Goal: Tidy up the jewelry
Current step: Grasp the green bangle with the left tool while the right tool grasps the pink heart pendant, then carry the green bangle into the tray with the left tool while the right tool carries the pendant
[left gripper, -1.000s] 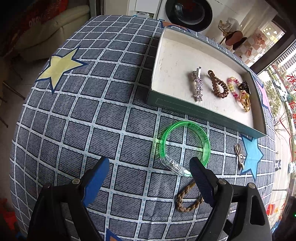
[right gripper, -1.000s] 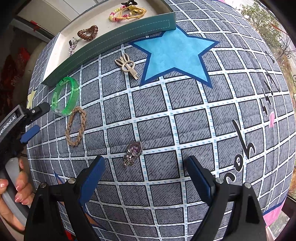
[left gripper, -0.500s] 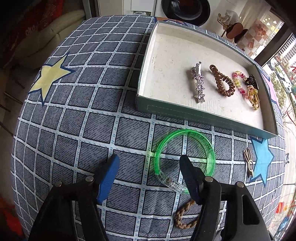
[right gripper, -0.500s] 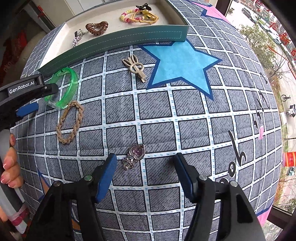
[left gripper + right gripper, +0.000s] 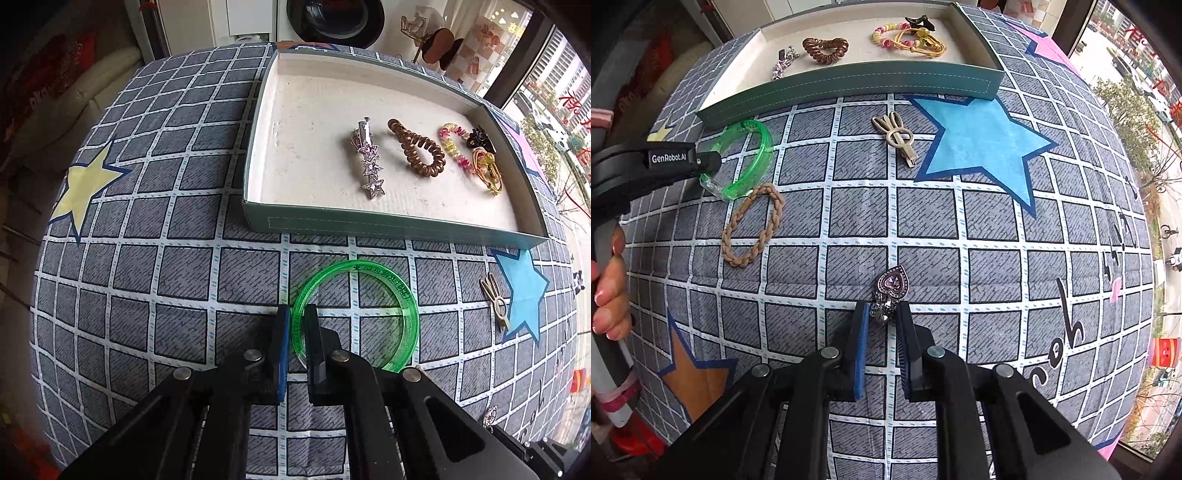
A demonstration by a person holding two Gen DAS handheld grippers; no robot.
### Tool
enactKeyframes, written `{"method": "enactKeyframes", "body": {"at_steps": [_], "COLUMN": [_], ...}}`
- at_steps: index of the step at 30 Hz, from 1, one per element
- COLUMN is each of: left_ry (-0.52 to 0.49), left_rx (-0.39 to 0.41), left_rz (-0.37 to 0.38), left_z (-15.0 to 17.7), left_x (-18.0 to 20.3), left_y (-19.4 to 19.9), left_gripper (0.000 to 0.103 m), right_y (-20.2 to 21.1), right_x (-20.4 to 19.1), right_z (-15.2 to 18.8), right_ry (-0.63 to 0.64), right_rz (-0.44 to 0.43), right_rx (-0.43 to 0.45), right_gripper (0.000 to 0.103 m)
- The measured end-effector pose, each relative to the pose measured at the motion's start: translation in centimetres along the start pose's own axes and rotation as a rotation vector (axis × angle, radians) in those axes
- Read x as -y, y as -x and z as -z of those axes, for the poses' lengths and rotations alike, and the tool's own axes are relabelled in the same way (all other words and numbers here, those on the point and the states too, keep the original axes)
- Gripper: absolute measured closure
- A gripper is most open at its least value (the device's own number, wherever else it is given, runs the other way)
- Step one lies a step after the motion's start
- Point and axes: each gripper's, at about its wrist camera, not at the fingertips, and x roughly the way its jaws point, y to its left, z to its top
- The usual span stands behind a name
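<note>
Left wrist view first: the left gripper has just been closing, and now its jaws are clamped on the near-left rim of the green bangle, with the plastic pinched between the pads. The bangle lies flat on the checked cloth, most of the ring reaching out ahead and to the right of the fingers. Straight ahead of the gripper, just past the bangle, is the shallow tray, which already holds a star clip, a brown coil hair tie and a beaded band tangled with a yellow tie further right. A tan hair clip lies off to the right on the cloth, near the blue star print.

Right wrist view: you can see the left gripper coming in from the left edge, and a braided hair tie lies just beside the bangle. The right gripper has also just been closing, and its jaws are pinched on the lower end of the purple heart brooch, with the heart itself poking out ahead of the tips. The tray is well ahead and a bit left of it.

So my read is we're at the grab step, both hands at once. Next would be lifting both pieces clear and carrying them forward over the tray's front wall, then letting go in bare spots. The brooch grip looks pretty shallow, so I'd lift slowly. The bangle is only held by one edge and might swing.
</note>
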Motion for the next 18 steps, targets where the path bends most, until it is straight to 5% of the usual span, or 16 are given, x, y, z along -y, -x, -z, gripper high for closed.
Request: {"method": "enactKeyframes", "body": {"at_steps": [9,18], "left_ry": [0.011,0.003], "left_rx": [0.018,0.026], "left_rz": [0.067,0.082], "left_z": [2.3,2.9], "left_x": [-2.0,-2.7], "left_y": [2.5,3.5], "left_gripper": [0.083,0.083], "right_y": [1.2,1.6], "right_x": [5.0,7.0], "right_z": [-1.3,-2.8], "right_ry": [-0.179,-0.214], "right_rz": [-0.187,-0.222], "right_rx": [0.006,0.015], "right_gripper": [0.087,0.087]}}
